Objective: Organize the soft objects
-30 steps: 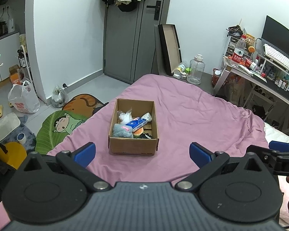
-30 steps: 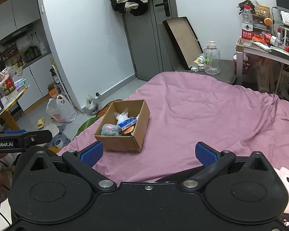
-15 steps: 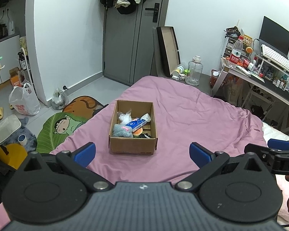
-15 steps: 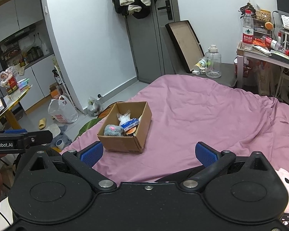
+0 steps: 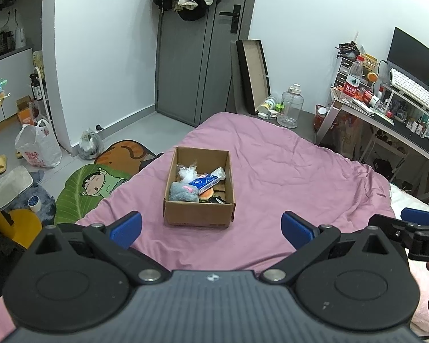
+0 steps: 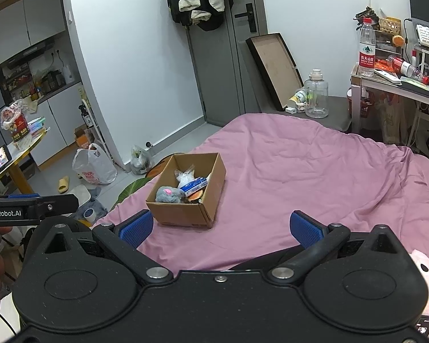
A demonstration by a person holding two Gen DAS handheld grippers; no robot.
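A brown cardboard box (image 5: 198, 214) sits on the pink bedspread (image 5: 286, 177). It holds a grey plush toy (image 5: 183, 193), a blue tissue pack (image 5: 204, 182), a clear plastic bag (image 5: 187, 171) and a burger-shaped toy (image 5: 207, 195). The box also shows in the right wrist view (image 6: 183, 214). My left gripper (image 5: 211, 227) is open and empty, held back from the box's near side. My right gripper (image 6: 220, 227) is open and empty, behind and to the right of the box. A pink plush (image 6: 426, 265) lies at the right edge of the right wrist view.
The bed ends at the far side near a large water jug (image 5: 291, 107) and a leaning frame (image 5: 254, 77). A cluttered desk (image 5: 386, 114) stands on the right. Floor mats (image 5: 94, 185) and plastic bags (image 5: 38, 145) lie left of the bed.
Both grippers have pulled back and risen slightly, so the box looks a little farther. Both stay open and empty.
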